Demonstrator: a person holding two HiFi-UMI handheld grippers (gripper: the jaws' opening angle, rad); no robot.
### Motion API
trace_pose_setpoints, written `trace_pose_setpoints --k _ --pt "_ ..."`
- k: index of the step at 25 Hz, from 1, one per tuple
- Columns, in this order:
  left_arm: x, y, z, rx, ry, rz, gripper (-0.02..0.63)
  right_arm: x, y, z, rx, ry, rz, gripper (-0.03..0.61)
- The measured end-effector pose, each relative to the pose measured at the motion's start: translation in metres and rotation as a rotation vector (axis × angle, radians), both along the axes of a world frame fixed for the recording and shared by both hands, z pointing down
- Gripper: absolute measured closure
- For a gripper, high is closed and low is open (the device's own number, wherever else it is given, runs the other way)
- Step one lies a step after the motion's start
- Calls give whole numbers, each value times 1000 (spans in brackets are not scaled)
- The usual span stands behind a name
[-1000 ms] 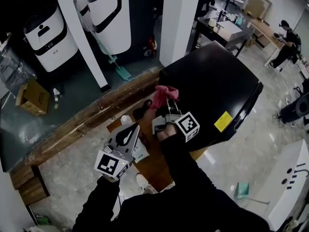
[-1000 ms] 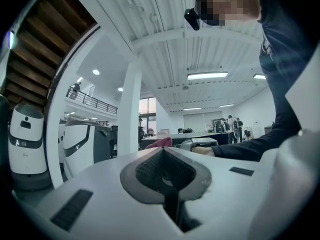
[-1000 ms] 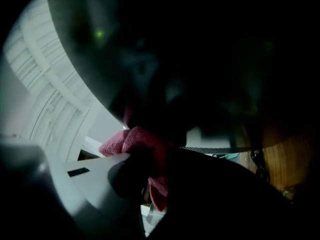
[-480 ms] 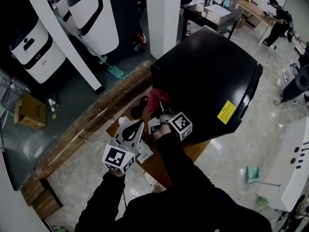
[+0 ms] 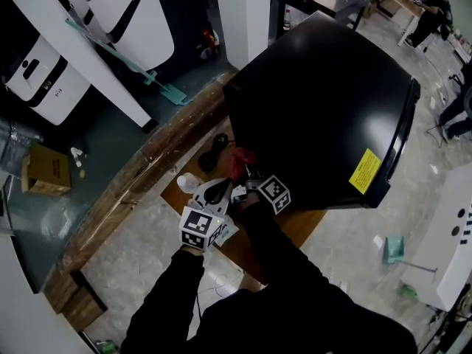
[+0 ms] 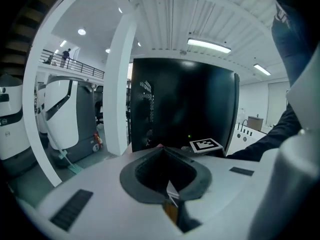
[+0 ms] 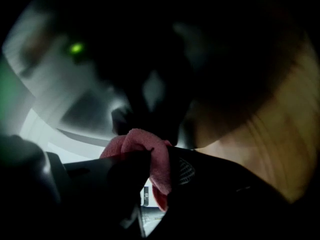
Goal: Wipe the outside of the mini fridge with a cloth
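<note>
A: Wiping already, or only closing in?

B: Looks like mid-wipe, low on the side wall. Pinching the cloth [image 5: 240,158] in the jaws of the right gripper [image 5: 244,169]. Red, bunched up, folded over one jaw tip. Held at the 8 o'clock corner of the mini fridge [image 5: 324,98] as the head view has it, touching or just beside; cannot swear to contact.

A: And looking along those jaws?

B: Same pinch, with dark fridge wall very near beyond it and a small green light [image 7: 76,48] up at 10 o'clock. Too dim to tell more.

A: Left side?

B: Idle, by the look of it. Holds the left gripper [image 5: 214,192] at 7 o'clock of the right one, over the wooden desk [image 5: 299,227]. Jaws pressed together on nothing, aimed at the fridge.

A: So what next?

B: Probably calls for a firm sweep along that wall toward 12 o'clock, keeping the wad flat on the panel so that no bare jaw tip scrapes it. After that, likely up over the top and round to the edge with the yellow label [image 5: 364,171] at 3 o'clock. Most of the outside appears left to do. Worth minding the black object [image 5: 215,150] on the desk, just at 9 o'clock of the cloth.
</note>
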State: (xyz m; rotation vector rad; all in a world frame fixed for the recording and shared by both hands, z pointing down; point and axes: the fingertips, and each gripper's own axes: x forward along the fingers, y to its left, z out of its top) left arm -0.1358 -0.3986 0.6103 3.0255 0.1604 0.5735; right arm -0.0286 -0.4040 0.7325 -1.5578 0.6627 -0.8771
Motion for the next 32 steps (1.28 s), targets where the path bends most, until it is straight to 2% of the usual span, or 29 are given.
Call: trace_pose_setpoints --k 5,11,17,20,23,27,30,32 --pt "4 1 32 -18 -42 -17 607 2 5 56 -50 -85 12 503" --pt "-15 3 46 -39 -65 -36 607 2 11 106 -128 -137 27 505" --pt "-38 -12 45 -61 -49 -80 607 3 13 132 -143 -146 69 505" --pt "-46 -17 36 -72 -24 -87 607 1 11 131 -139 -141 47 506" --pt "-49 -19 16 -60 13 -79 607 -13 -1 99 -100 -90 -39 508" --pt "-51 -18 -30 -20 102 -58 607 -41 -13 -18 5 160 -206 508" --pt "-59 -15 -77 -2 186 -48 607 -57 6 -110 26 331 -247 508" --pt "-65 -9 -107 1 234 -40 607 -67 24 -161 68 411 -250 508"
